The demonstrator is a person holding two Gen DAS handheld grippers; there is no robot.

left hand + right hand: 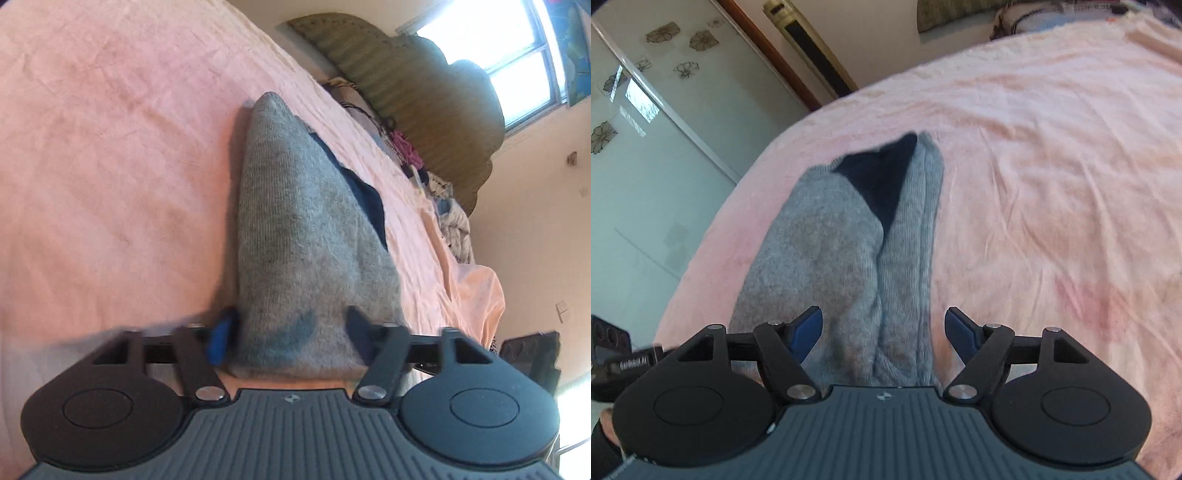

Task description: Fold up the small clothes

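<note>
A grey knitted garment with dark navy patches (pixel 295 229) lies lengthwise on the pink bedsheet (pixel 110 147). In the left wrist view its near end sits between the fingers of my left gripper (pixel 291 325), which stand wide apart around it without pinching. In the right wrist view the same grey garment (pixel 834 251) lies folded in two ridges, with a navy patch (pixel 882 177) at its far end. My right gripper (pixel 882 325) is open, its blue pads either side of the garment's near end.
A pile of mixed clothes (pixel 443 199) lies along the bed's far edge by an olive headboard (pixel 424 96). A window (pixel 517 48) is behind it. In the right wrist view a wardrobe door (pixel 646 147) stands left of the bed.
</note>
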